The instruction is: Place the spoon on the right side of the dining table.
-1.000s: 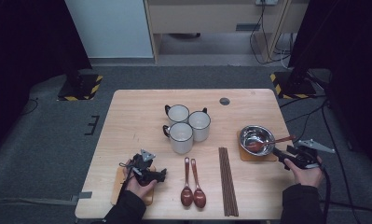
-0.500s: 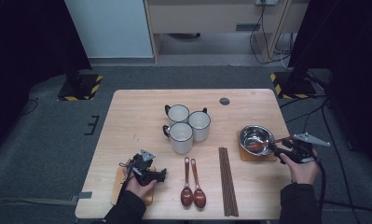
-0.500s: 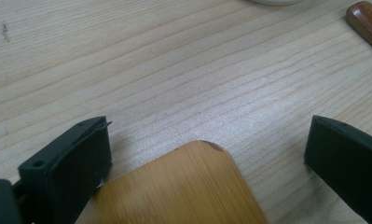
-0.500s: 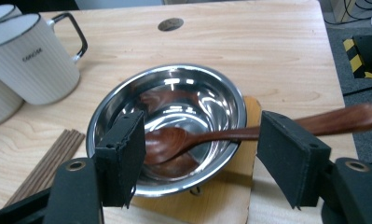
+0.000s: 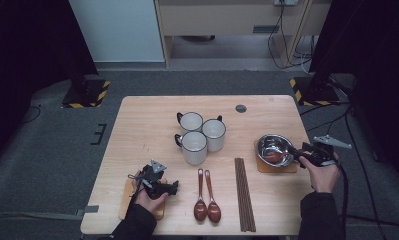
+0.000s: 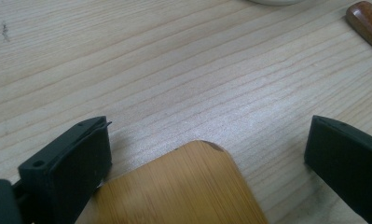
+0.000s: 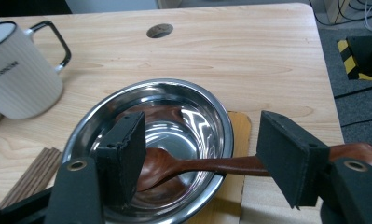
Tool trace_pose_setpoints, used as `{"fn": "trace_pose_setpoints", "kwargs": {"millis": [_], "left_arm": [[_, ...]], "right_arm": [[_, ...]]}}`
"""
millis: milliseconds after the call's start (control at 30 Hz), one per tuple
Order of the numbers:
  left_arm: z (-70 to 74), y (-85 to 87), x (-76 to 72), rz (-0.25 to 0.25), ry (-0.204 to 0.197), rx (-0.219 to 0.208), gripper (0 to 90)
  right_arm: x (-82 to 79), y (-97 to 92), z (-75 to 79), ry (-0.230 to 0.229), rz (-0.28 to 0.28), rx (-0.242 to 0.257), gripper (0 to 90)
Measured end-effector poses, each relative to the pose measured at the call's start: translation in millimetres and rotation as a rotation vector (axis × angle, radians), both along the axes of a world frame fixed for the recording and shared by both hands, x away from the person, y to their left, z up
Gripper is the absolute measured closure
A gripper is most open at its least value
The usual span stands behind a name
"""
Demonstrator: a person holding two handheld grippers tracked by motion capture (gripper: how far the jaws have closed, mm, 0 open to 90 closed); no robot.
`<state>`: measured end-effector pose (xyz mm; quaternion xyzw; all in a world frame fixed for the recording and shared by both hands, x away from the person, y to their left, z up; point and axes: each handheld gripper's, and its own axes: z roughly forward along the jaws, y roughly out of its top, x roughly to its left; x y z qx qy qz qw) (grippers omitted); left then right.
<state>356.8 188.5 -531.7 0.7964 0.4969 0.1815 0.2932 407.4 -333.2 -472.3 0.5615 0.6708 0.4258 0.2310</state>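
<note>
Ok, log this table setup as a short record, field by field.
bowl: steel bowl on a wooden coaster, table's right side
in bowl: a wooden spoon, handle out over the rim
right gripper: open, jaws either side of that spoon
left gripper: open over a bamboo coaster
mugs: three white mugs, centre
front edge: two spoons, chopsticks

The right gripper has moved a little farther up the table, beside the shiny metal bowl.
</note>
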Motion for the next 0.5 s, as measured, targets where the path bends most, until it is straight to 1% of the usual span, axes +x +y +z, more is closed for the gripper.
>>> {"fn": "trace_pose_setpoints", "kwargs": {"millis": [200, 500], "left_arm": [[0.0, 0.0, 0.0, 0.0, 0.0, 0.0, 0.0], [0.0, 0.0, 0.0, 0.0, 0.0, 0.0, 0.0]], "right_arm": [[11.5, 0.4, -7.3, 0.021, -0.002, -0.016, 33.3], [15.8, 0.2, -9.1, 0.035, 0.007, -0.027, 33.1]]}}
